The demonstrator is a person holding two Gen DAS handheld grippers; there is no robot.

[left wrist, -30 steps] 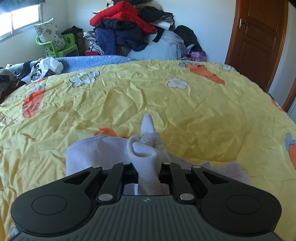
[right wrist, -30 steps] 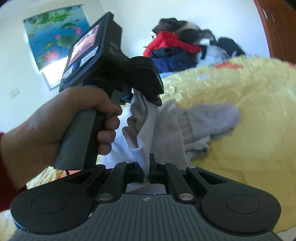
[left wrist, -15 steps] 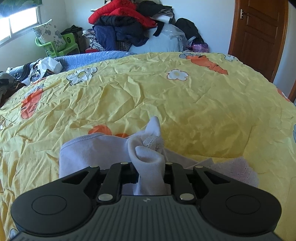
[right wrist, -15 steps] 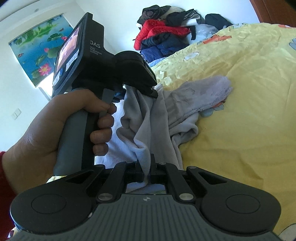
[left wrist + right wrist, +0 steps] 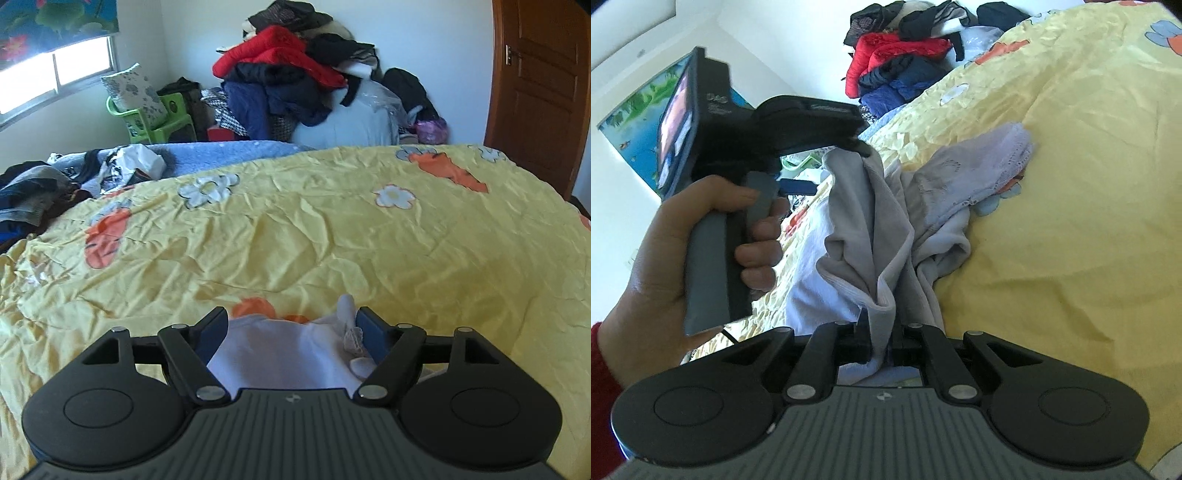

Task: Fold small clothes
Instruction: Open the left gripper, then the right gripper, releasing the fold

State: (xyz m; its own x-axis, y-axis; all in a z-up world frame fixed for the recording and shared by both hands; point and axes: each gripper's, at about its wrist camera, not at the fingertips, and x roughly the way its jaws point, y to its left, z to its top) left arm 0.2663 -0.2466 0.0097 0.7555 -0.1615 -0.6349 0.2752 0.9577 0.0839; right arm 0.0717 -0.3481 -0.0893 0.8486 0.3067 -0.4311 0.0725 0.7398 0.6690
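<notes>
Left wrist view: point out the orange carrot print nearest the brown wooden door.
The orange carrot print at the yellow quilt's far right corner; the other two lie further left and nearer the camera.

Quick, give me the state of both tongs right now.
Left tongs: open, just opened; white garment lies loose between them.
Right tongs: shut on the white garment's edge, easing open slightly.

Two tools [image 5: 293,325], one white garment [image 5: 871,236], one bedspread [image 5: 332,236].
</notes>
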